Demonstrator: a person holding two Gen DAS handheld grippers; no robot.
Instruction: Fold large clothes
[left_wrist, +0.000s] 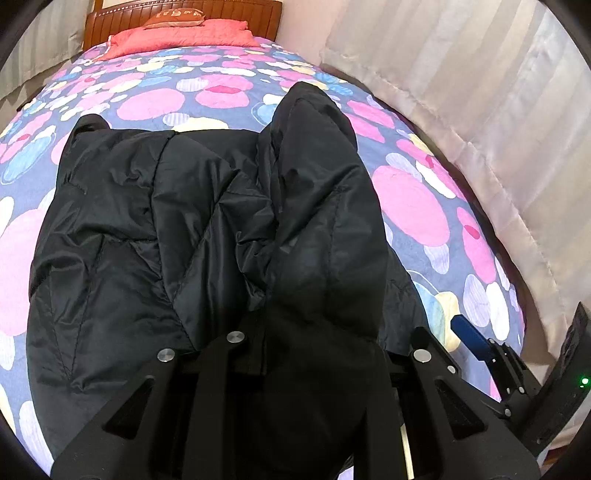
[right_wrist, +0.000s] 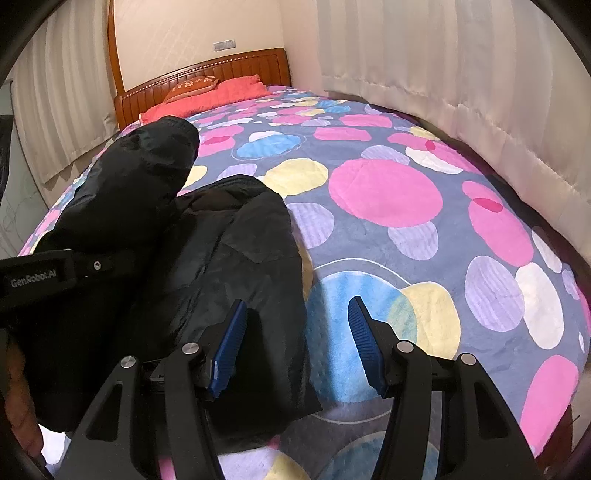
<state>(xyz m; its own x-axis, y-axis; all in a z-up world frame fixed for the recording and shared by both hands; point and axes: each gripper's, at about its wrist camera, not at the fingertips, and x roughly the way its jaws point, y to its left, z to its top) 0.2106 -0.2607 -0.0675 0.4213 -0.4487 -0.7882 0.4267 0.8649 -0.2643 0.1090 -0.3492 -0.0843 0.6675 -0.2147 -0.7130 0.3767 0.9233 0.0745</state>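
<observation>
A black padded jacket lies on the bed, partly folded, with one sleeve laid lengthwise along its right side. In the left wrist view black jacket fabric covers my left gripper; its fingertips are hidden, so whether the jaws are shut does not show. In the right wrist view the jacket lies at the left, its sleeve raised. My right gripper is open, blue pads wide apart, over the jacket's near right edge, holding nothing. The left gripper's body shows at the left edge.
The bed has a blanket with pink, blue and yellow circles. A red pillow and wooden headboard are at the far end. Pale curtains hang along the right side. The right gripper shows at lower right in the left wrist view.
</observation>
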